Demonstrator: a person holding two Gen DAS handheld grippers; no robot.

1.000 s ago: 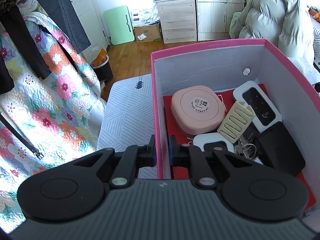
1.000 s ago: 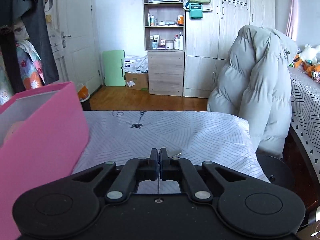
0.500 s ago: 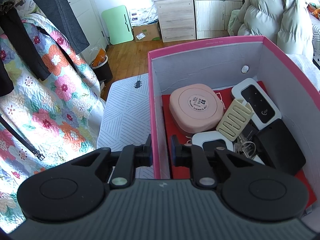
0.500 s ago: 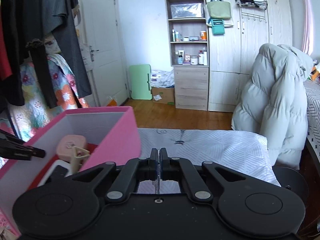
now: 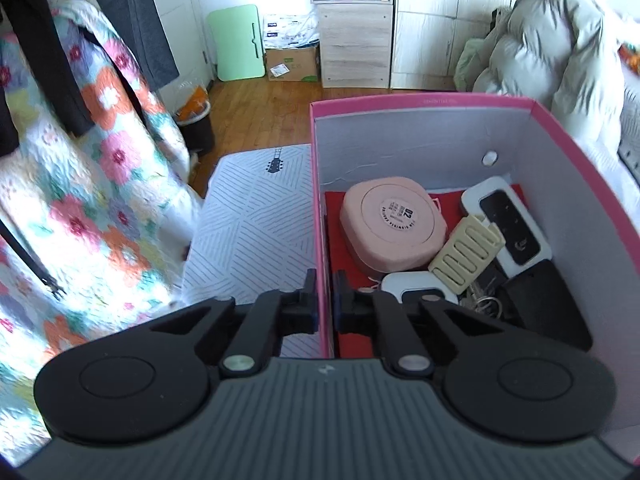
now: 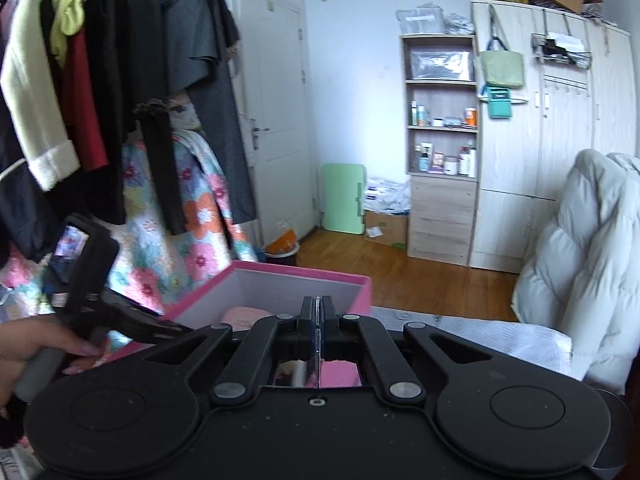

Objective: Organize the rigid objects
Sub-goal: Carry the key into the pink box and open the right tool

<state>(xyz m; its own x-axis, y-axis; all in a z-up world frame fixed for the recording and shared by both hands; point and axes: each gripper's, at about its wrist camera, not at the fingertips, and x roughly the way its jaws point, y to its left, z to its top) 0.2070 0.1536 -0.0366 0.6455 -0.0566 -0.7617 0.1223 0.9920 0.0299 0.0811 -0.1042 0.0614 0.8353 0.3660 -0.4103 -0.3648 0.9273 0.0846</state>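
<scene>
A pink box [image 5: 420, 101] stands on the bed. In it lie a round pink case [image 5: 394, 228], a cream slotted piece [image 5: 466, 254], a white device with a black screen [image 5: 506, 226], a second white device [image 5: 416, 286], keys [image 5: 482, 300] and a black pouch [image 5: 548, 308]. My left gripper [image 5: 326, 300] is shut on the box's left wall, one finger outside and one inside. My right gripper [image 6: 319, 320] is shut with nothing in it. It hangs above the near side of the pink box [image 6: 304, 276]. A hand [image 6: 40, 344] holds the left tool.
The striped bed sheet [image 5: 256, 232] lies left of the box. A floral quilt [image 5: 100, 184] and dark hanging clothes [image 6: 120, 100] crowd the left side. A puffy pale coat [image 6: 580, 260] sits at right. A bin [image 5: 196, 120] stands on the wooden floor.
My right gripper has risen and swung left, so the pink box now lies straight ahead of it. The left jaws widened briefly, then closed again on the box wall.
</scene>
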